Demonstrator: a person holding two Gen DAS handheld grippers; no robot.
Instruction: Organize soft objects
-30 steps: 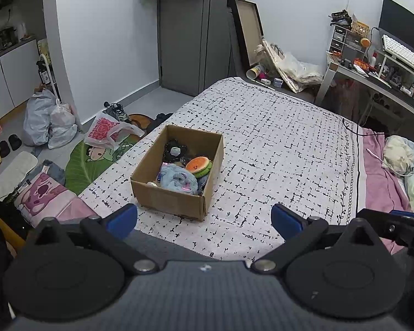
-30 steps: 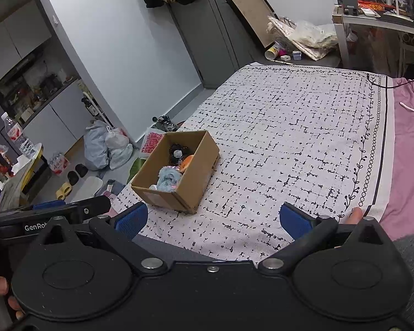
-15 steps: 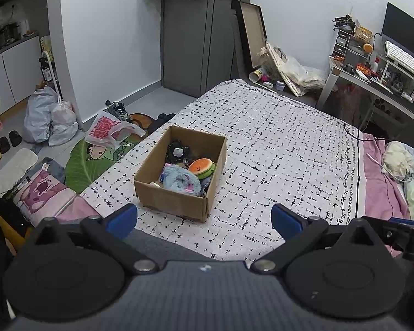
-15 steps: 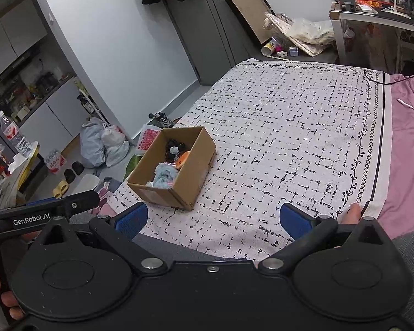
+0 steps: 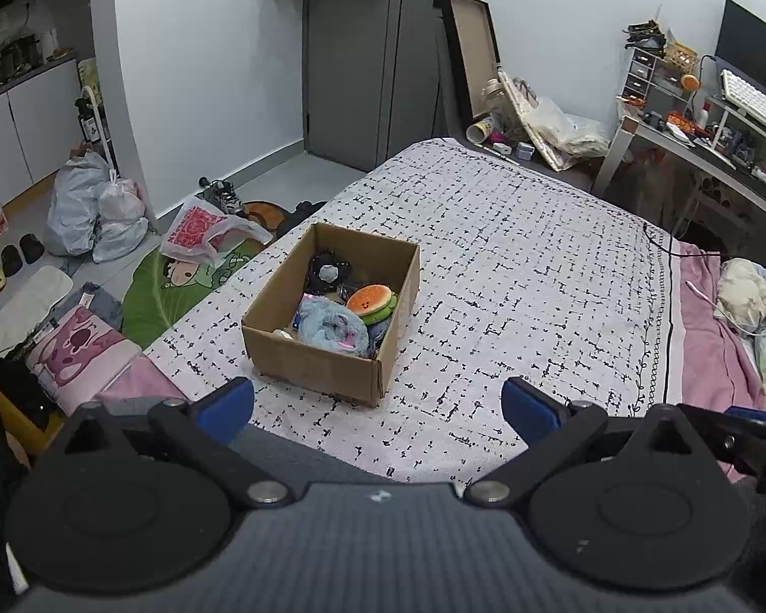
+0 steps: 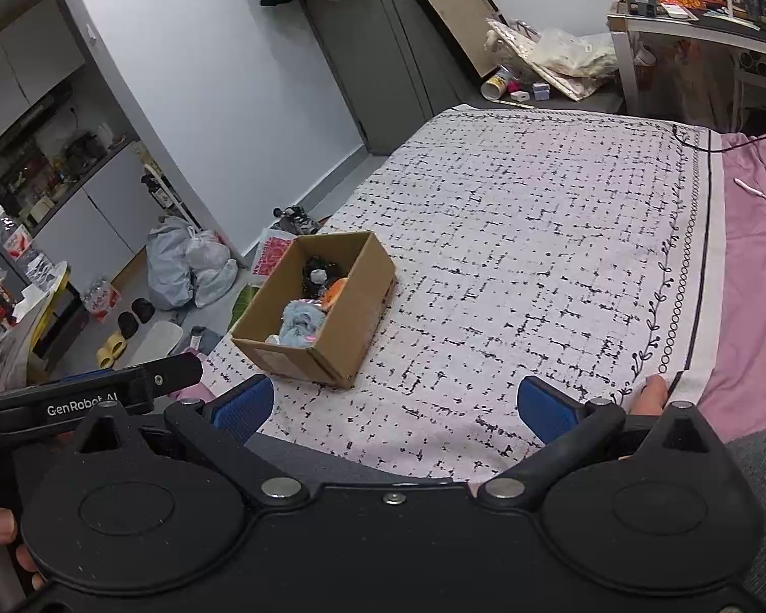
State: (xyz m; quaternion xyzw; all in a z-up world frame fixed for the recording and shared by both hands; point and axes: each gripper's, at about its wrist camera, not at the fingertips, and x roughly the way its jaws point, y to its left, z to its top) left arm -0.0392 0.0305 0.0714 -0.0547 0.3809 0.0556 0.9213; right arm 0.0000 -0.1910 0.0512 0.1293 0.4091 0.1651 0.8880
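Observation:
A brown cardboard box [image 5: 311, 362] stands on the white patterned bedspread [image 5: 526, 276] near the bed's left edge. In it lie a blue fluffy toy [image 5: 332, 329], an orange burger-like plush [image 5: 370, 301] and a black fuzzy toy [image 5: 327, 268]. The box also shows in the right wrist view [image 6: 352, 316], with the blue toy [image 6: 298, 324] inside. My left gripper [image 5: 378, 408] is open and empty, held above the bed's near edge, short of the box. My right gripper [image 6: 393, 406] is open and empty, to the right of the box.
Bags [image 5: 97, 214], slippers and a green mat [image 5: 163, 286] lie on the floor left of the bed. A pink sheet with bunched cloth [image 5: 750, 301] lies at the right. A cluttered desk [image 5: 715, 143] stands at the far right.
Both grippers have drawn back and up a little from the bed, so the box looks slightly farther away. Both stay open and empty.

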